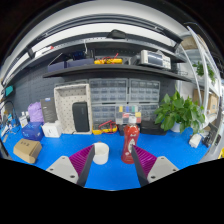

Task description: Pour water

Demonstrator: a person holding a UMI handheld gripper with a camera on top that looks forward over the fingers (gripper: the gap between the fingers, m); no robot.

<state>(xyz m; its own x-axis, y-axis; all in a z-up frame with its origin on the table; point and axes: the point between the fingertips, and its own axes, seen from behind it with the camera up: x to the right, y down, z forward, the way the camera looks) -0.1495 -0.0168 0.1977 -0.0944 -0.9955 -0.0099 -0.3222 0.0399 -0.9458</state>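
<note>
Your tongs (112, 165) stand spread and empty; approaching crooked, you may tip the red bottle (129, 142) beside the white cup (100, 153).

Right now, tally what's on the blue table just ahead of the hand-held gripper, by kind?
Bottles: 1, red
Cups: 1, white
Potted plants: 1
Total: 3
All stand on the blue table, beyond the open fingers of the hand-held gripper.
</note>
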